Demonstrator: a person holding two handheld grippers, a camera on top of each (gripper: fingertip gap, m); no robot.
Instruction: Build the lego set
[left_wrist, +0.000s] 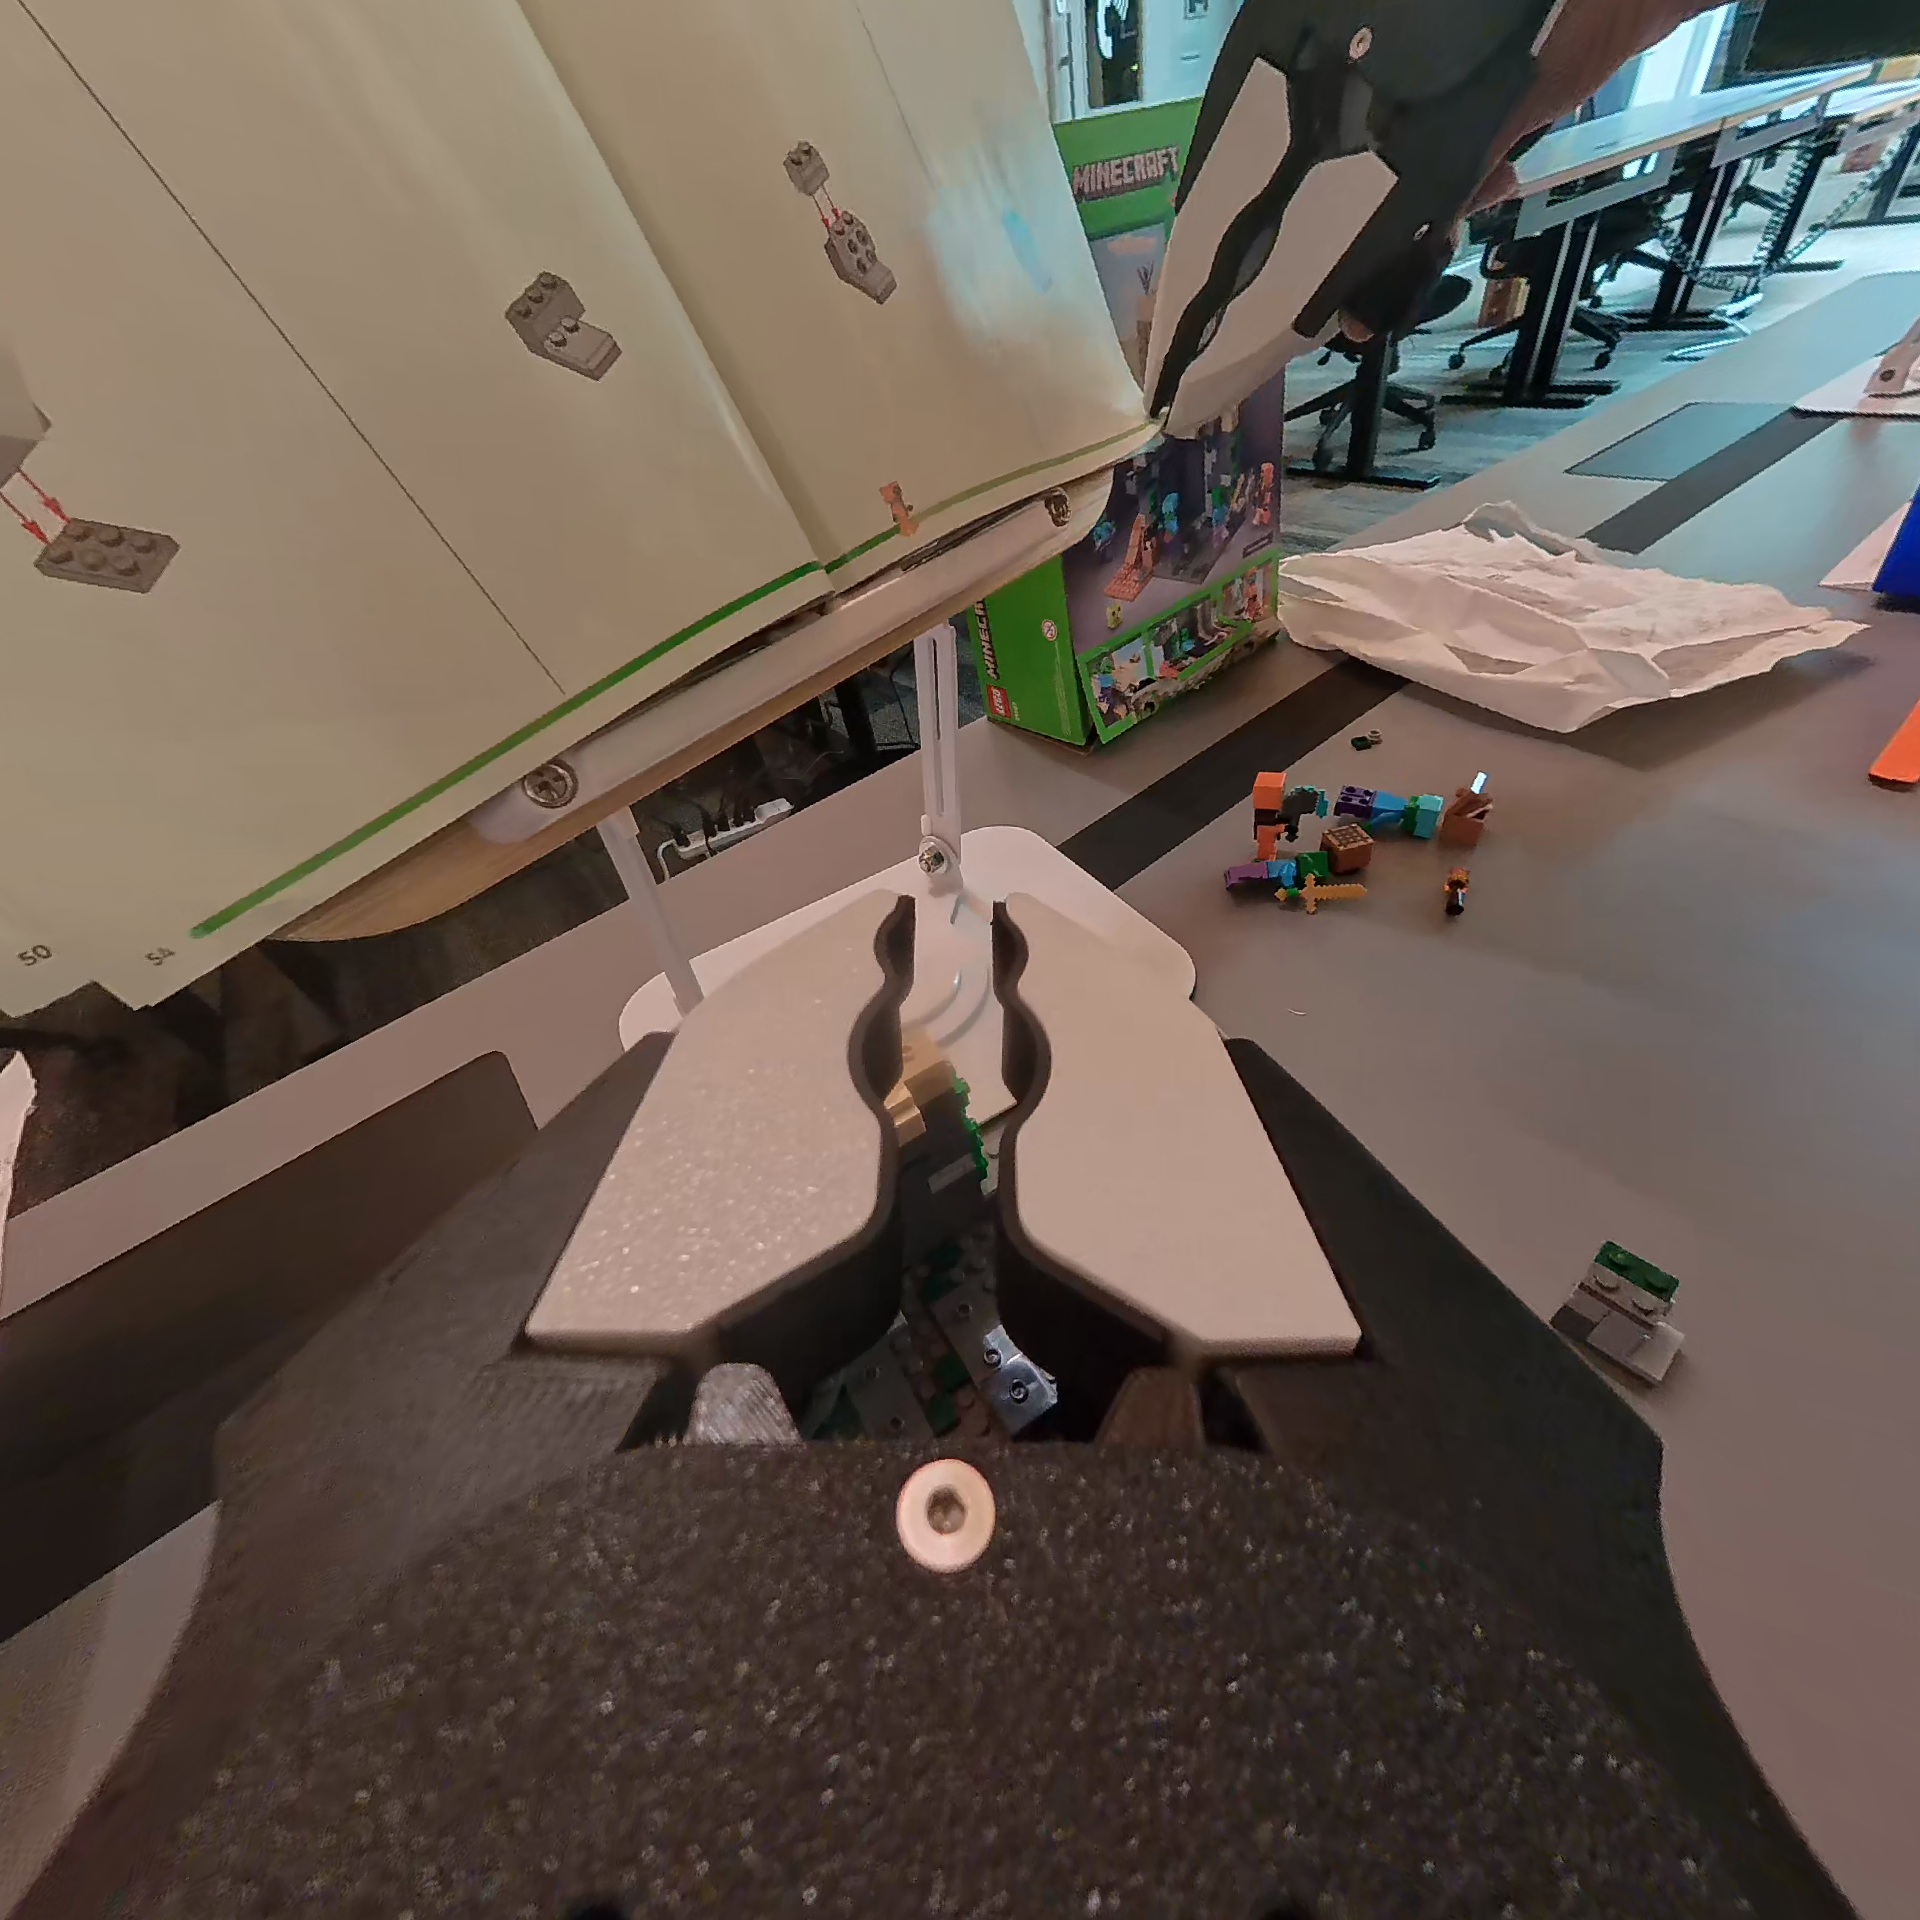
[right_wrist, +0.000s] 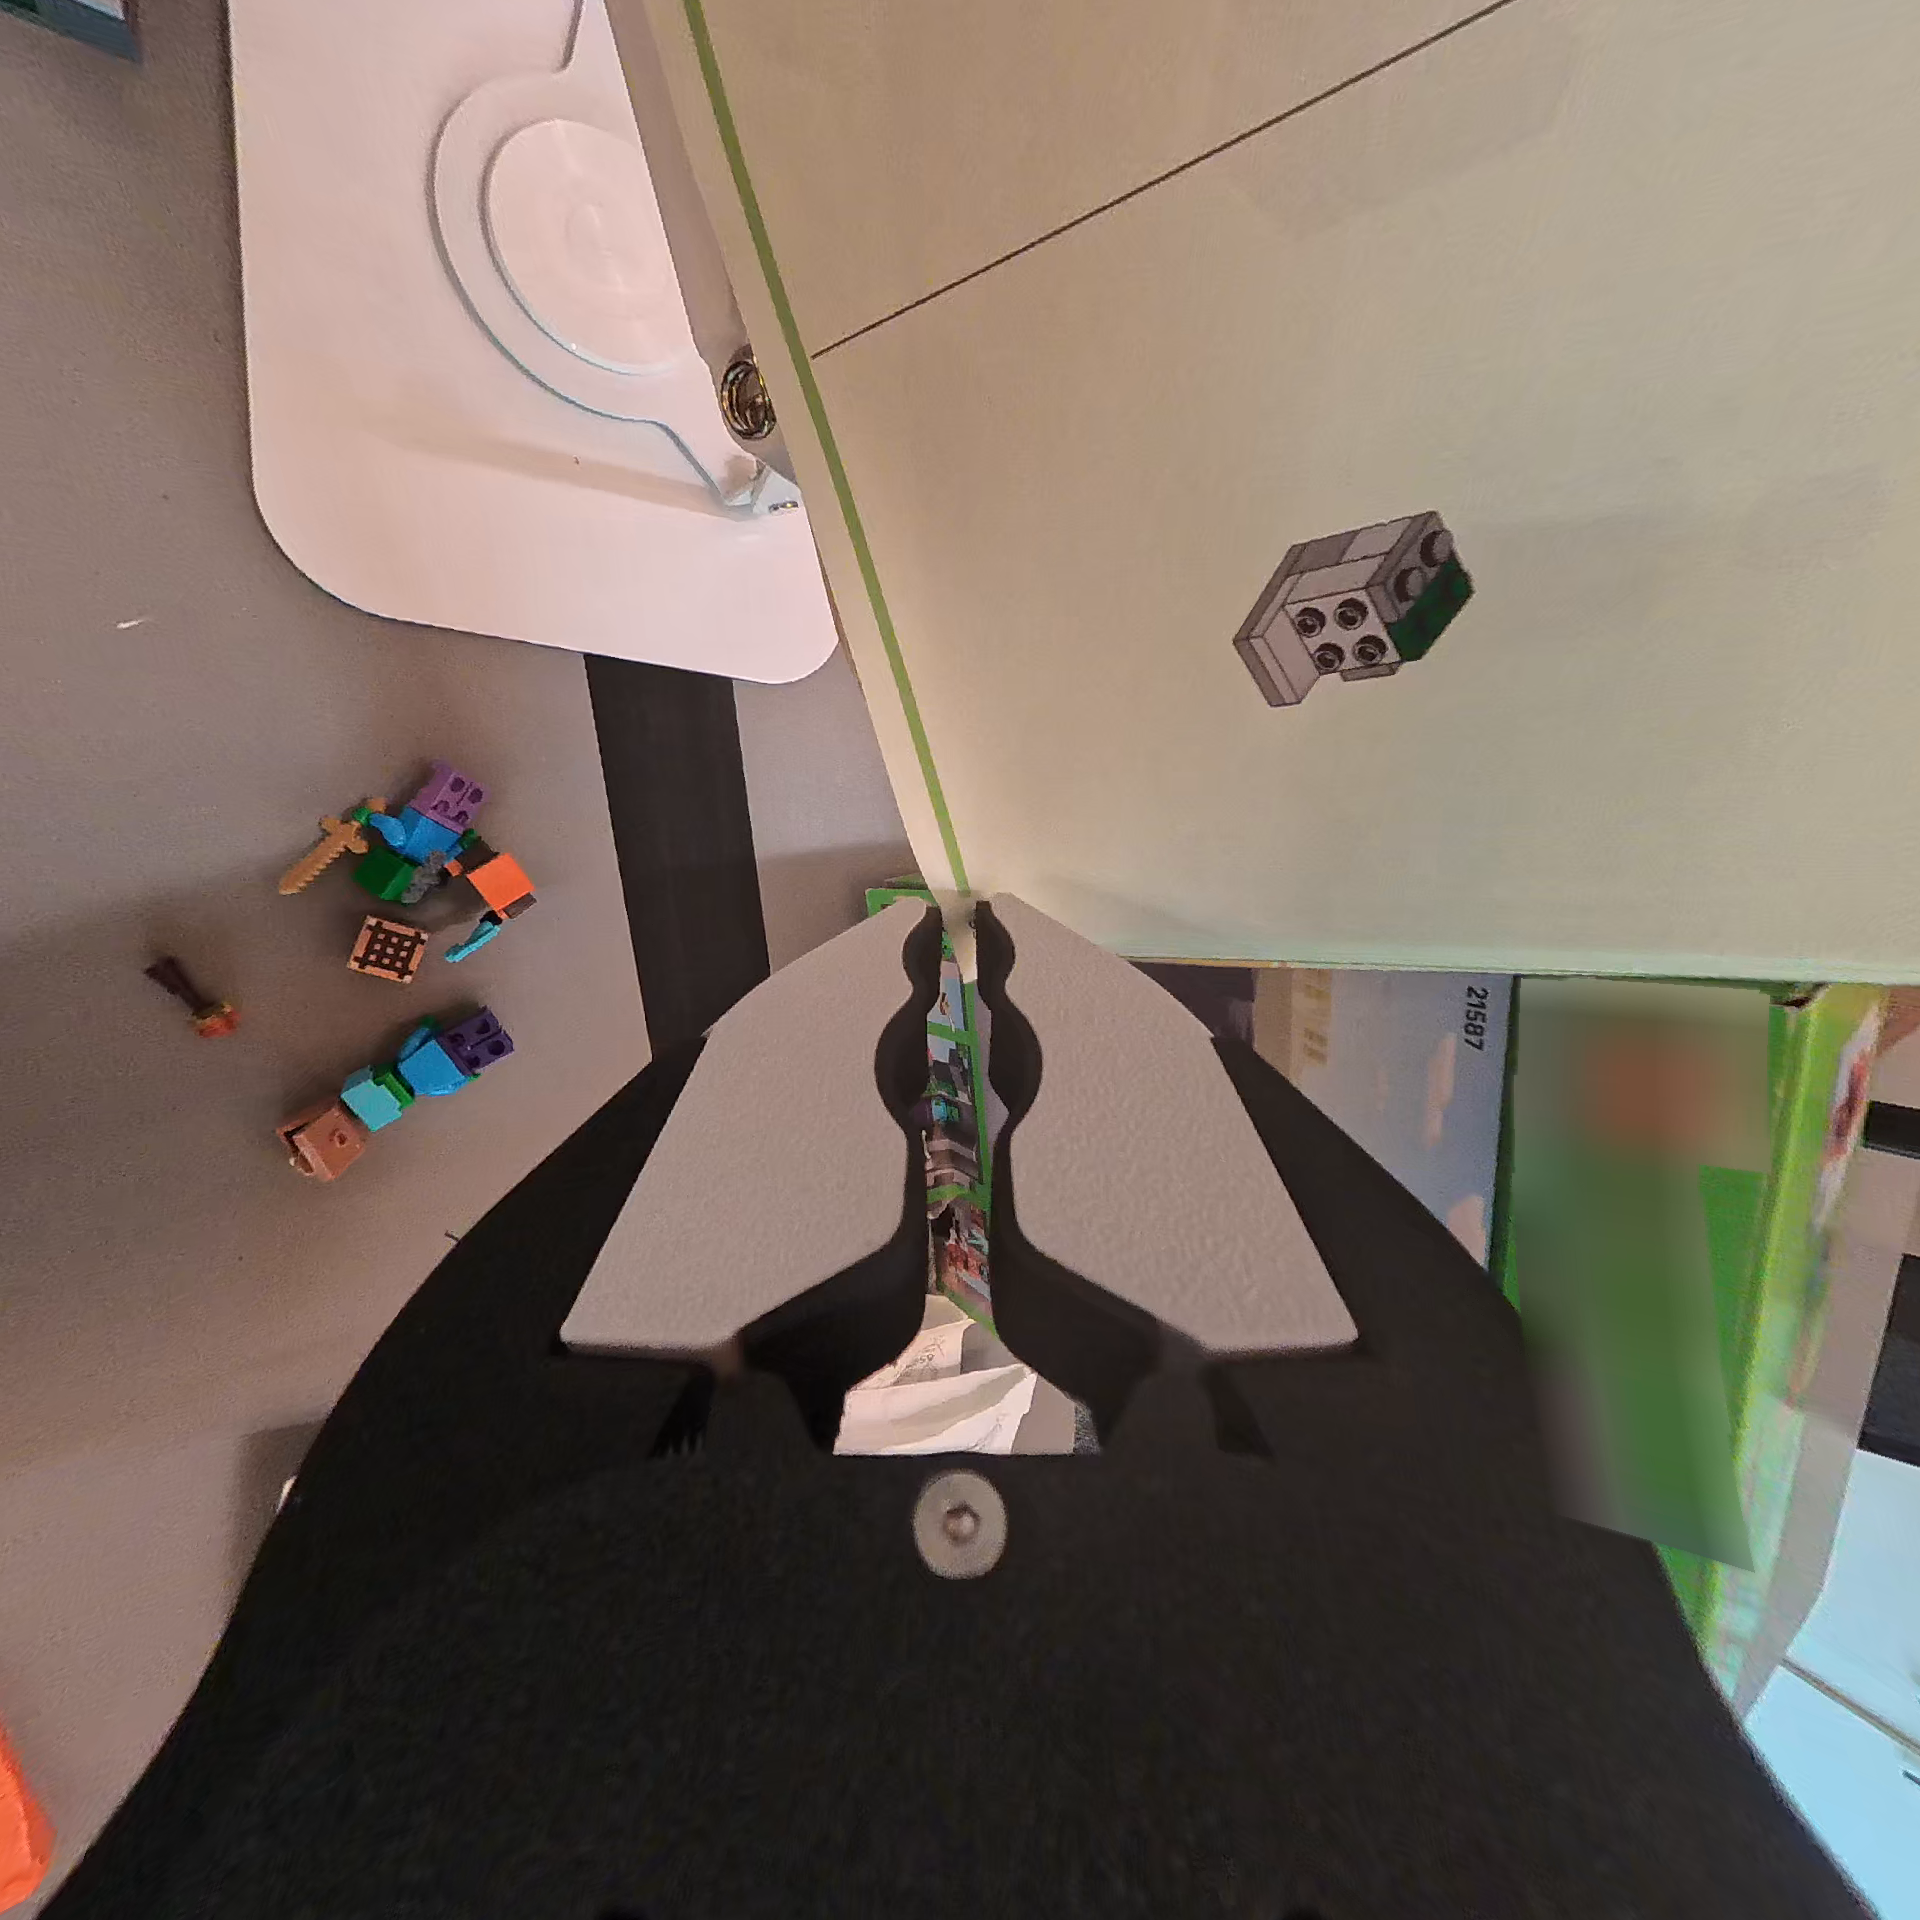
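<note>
Lego build (left_wrist: 940, 1153), a partly finished clump of grey, tan and green bricks, sits between the fingers of our left gripper (left_wrist: 951, 920), low over the white stand base (left_wrist: 1101, 935) on the grey table (left_wrist: 1558, 1091). The jaws stand narrow around it, and we judge they are clamped on it, though the contact faces are out of sight. We expect it to be light and stiff but liable to shed bricks if squeezed across a seam, so we would hold it by the thicker lower plates, not by the top studs.

Our right gripper (right_wrist: 956, 914) has its tips pinched together on the lower corner of a page of the instruction booklet (right_wrist: 1351, 312), which rests on the stand. The paper is thin and floppy (it will crease or tear under a sharp tug), so a corner grip and a slow, arcing lift look safest to us.

Much is hidden. The left fingers cover most of the build, so we cannot tell its shape or which step it has reached. The booklet blocks the table behind it and is cut off at the frame edges. Off to the side lie small figures and accessories (left_wrist: 1351, 842), a small grey and green sub-assembly (left_wrist: 1621, 1314), a crumpled white bag (left_wrist: 1538, 613) and the green set box (left_wrist: 1153, 582); the tiniest loose parts are too small to identify.
</note>
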